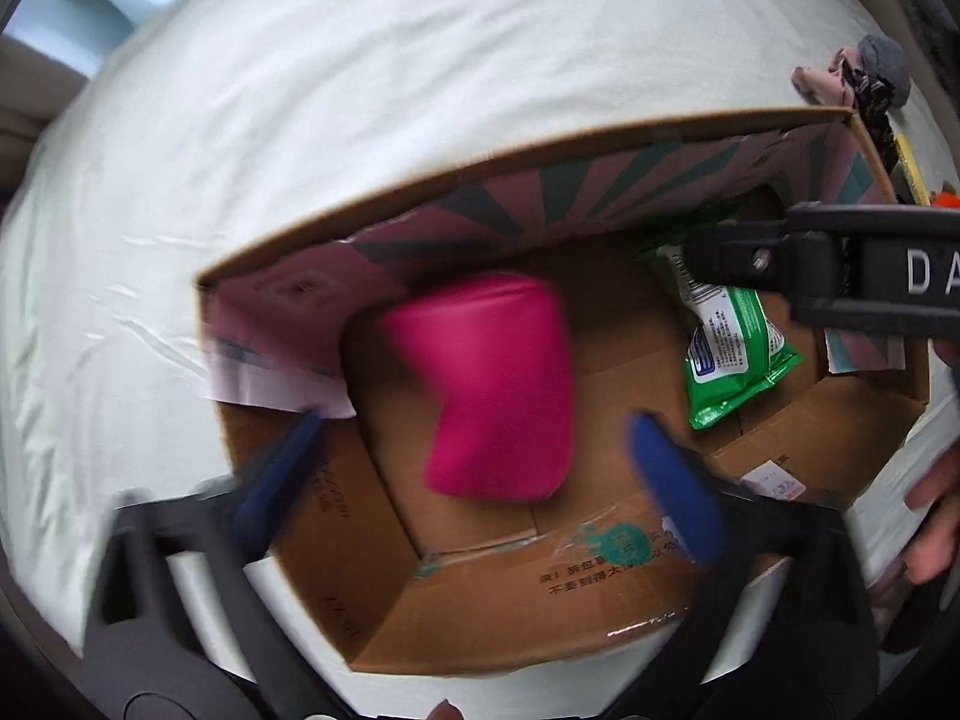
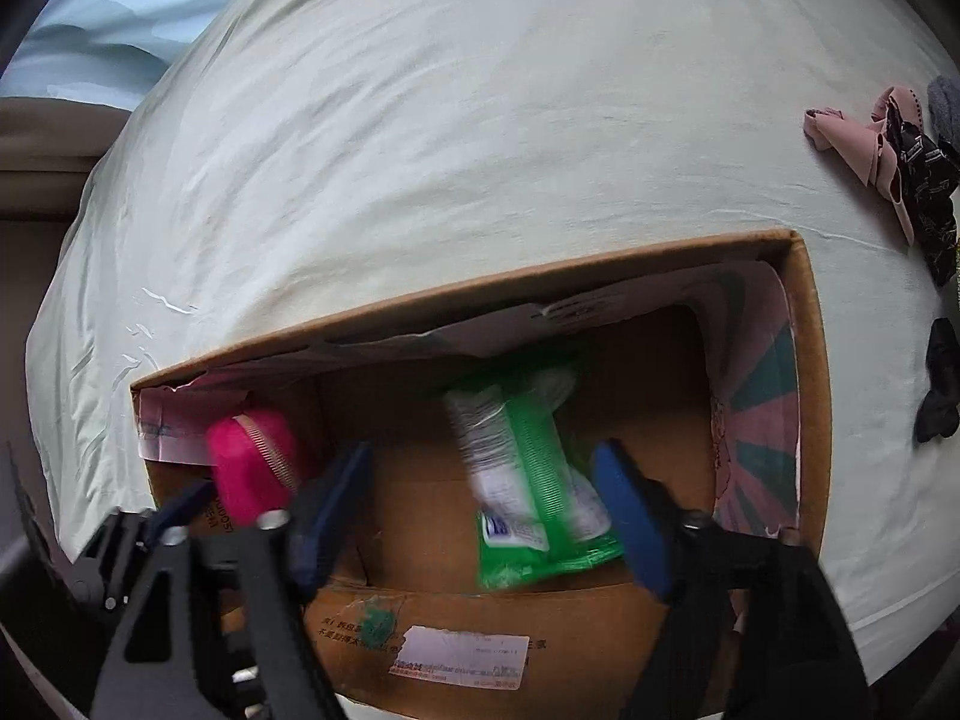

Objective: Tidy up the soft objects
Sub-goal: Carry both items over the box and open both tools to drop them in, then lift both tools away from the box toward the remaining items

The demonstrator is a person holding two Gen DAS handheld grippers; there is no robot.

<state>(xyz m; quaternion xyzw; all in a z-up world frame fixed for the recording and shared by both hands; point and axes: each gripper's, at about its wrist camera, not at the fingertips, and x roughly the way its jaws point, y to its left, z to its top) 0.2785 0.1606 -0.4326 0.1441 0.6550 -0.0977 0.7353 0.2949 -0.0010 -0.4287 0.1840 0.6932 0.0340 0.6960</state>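
An open cardboard box [image 1: 510, 618] [image 2: 807, 396] sits on a pale sheet. My left gripper [image 1: 474, 468] is open above the box, blue pads apart, with a blurred pink pouch [image 1: 498, 384] between and beyond them inside the box. The pouch also shows in the right wrist view [image 2: 252, 468] with a zipper. My right gripper [image 2: 486, 510] is open over the box, and a blurred green wipes pack [image 2: 528, 480] lies between its fingers. The pack also shows in the left wrist view [image 1: 732, 348] under the right gripper's body.
Pink and black cloth items [image 2: 888, 168] and a grey one [image 2: 945, 102] lie on the sheet [image 2: 480, 150] beyond the box's right corner; a black bow [image 2: 939, 390] lies further right. The box's inner walls carry pink and teal lining [image 1: 540, 198].
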